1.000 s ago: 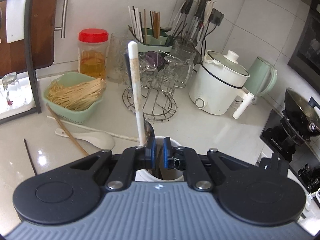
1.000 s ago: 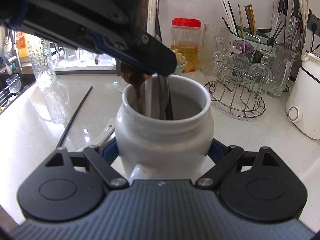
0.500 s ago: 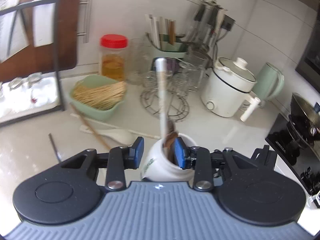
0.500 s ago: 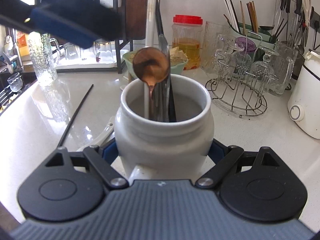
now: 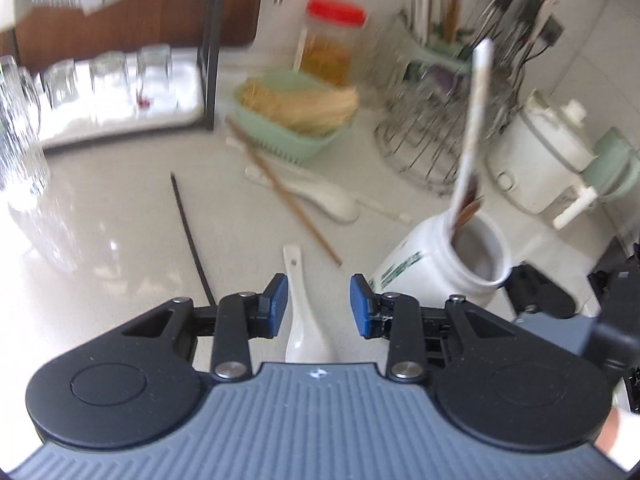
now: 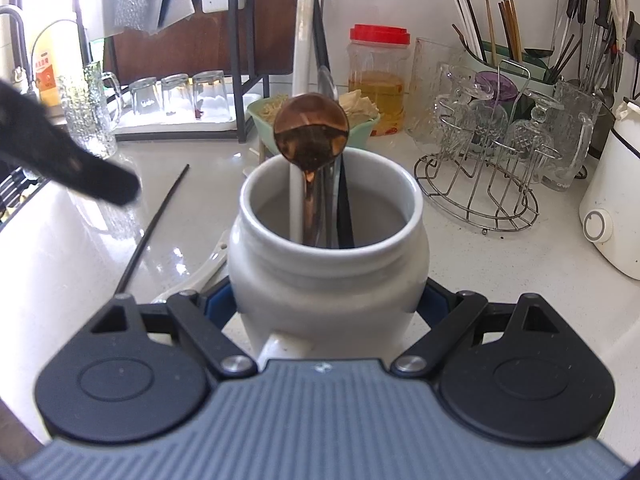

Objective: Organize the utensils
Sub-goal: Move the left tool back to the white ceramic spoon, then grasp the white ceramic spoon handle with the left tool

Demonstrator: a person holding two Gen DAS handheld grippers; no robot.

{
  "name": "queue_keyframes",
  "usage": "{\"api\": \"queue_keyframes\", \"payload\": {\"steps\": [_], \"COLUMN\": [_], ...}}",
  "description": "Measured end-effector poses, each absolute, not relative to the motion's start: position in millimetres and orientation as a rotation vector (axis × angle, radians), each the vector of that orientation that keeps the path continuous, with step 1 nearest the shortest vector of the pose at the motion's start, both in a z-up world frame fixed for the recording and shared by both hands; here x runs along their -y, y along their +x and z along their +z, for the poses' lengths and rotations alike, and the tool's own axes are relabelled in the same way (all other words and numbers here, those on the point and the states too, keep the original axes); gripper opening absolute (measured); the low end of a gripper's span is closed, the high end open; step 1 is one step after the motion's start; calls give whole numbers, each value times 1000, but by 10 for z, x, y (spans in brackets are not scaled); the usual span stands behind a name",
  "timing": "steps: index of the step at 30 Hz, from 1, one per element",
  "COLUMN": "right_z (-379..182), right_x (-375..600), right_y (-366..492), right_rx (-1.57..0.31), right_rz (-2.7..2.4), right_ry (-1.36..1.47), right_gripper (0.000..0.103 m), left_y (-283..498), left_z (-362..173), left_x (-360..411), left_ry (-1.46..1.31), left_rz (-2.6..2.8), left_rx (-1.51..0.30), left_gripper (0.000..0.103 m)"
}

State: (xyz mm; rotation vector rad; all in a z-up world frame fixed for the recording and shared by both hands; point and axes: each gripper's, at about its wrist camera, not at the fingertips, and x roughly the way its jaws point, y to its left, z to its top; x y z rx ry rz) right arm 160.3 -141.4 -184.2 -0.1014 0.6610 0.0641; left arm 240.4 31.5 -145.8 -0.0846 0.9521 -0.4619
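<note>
The right gripper (image 6: pixel 326 304) is clamped on a white ceramic jar (image 6: pixel 328 276), its blue pads pressed to either side of the jar's body on the pale desk (image 6: pixel 520 280). Inside the jar stand a copper-coloured spoon (image 6: pixel 311 132), bowl end up, a white chopstick (image 6: pixel 298 128), a metal spoon (image 6: pixel 329 80) and a dark utensil (image 6: pixel 345 216). The left gripper (image 5: pixel 319 306), its jaws having just opened and now apart with nothing pressed between them, hovers over a white ceramic soup spoon (image 5: pixel 303 320) lying on the desk. Beyond it lie a black chopstick (image 5: pixel 190 236), a brown chopstick (image 5: pixel 284 192) and a second white soup spoon (image 5: pixel 320 196). Farther back sit a green basket (image 5: pixel 288 136), a red-lidded jar (image 6: pixel 378 80) and a wire glass rack (image 6: pixel 480 184).
</note>
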Motion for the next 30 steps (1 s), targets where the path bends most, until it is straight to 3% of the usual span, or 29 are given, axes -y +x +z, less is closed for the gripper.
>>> {"api": "queue_keyframes", "payload": {"steps": [9, 20, 23, 30], "right_z": [-1827, -1814, -1817, -1817], "right_x": [1415, 1446, 1448, 1451], "right_y": [1629, 1633, 1635, 1639], "right_rx": [-683, -698, -698, -699], "right_rz": [67, 95, 99, 104], "right_ry": [-108, -120, -121, -123], "right_gripper": [92, 92, 92, 92], "left_y": [2721, 2893, 2872, 2827], "left_z": [-1971, -2160, -2158, -2161], "left_x": [-25, 160, 180, 314], "left_ry": [-13, 72, 93, 186], "left_rz": [-424, -357, -360, -366], "left_rx": [-1068, -1128, -1122, -1089], "left_gripper": [39, 38, 27, 22]}}
